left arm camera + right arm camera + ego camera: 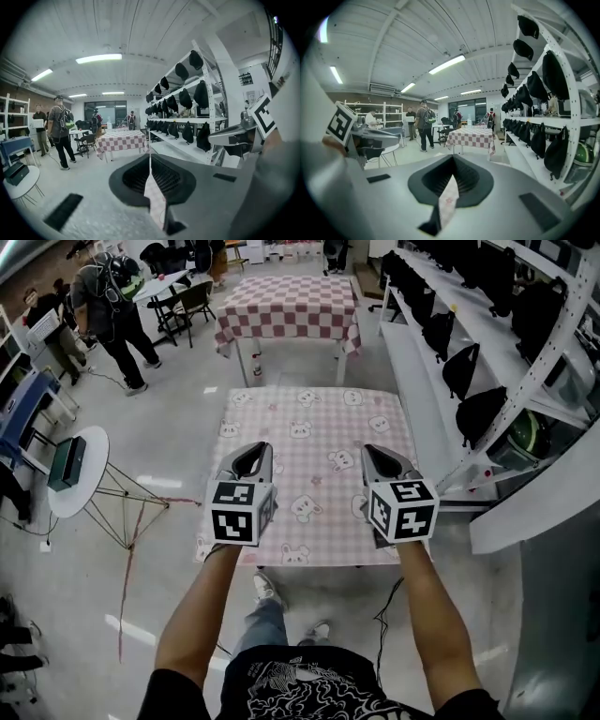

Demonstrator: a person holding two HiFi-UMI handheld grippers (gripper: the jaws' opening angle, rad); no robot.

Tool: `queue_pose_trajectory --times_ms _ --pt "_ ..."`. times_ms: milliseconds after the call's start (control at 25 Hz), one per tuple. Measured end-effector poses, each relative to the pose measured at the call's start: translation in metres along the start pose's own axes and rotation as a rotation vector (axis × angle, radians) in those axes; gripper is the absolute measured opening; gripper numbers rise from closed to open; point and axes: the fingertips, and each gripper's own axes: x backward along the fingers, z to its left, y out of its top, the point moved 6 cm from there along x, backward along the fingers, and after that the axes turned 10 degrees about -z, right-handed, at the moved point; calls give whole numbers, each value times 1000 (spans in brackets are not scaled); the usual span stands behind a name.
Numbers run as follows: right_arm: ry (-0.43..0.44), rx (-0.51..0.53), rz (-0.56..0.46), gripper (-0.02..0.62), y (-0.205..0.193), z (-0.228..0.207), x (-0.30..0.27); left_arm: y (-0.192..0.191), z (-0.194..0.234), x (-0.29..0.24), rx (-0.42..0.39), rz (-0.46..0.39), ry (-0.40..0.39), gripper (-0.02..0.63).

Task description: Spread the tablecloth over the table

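Pinching a strip of pink tablecloth, the left gripper has its jaws pressed together on the fabric, which hangs out from between them towards the camera. The right gripper is likewise clamped on a pale strip of cloth.

From the head view the tablecloth lies flat and spread under both grippers. The left gripper is above its near left part and the right gripper above its near right part, level with each other and well apart.

The grippers and their marker cubes hide the places where the pinched strips join the rest of the cloth, so which edge or fold is held cannot be told. The table itself is covered by the cloth. The hands are hidden behind the cubes.

Both forearms reach straight forward, nearly parallel. The grippers point away from the person and a little downward. Beyond the cloth's far edge stands a checked table.
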Motion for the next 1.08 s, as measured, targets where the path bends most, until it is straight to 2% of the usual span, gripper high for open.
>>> queue_pose_trajectory --times_ms 280,480,720,1080 --pt "33 14 -9 3 6 8 24 7 -8 28 -50 9 9 2" --pt "60 30 -17 3 10 11 34 8 -21 34 -82 10 -28 2" --pt "85 43 -16 3 9 14 42 3 -32 35 -70 33 -79 2" --pt "74 38 -18 3 6 8 47 4 -36 34 -69 35 -79 2"
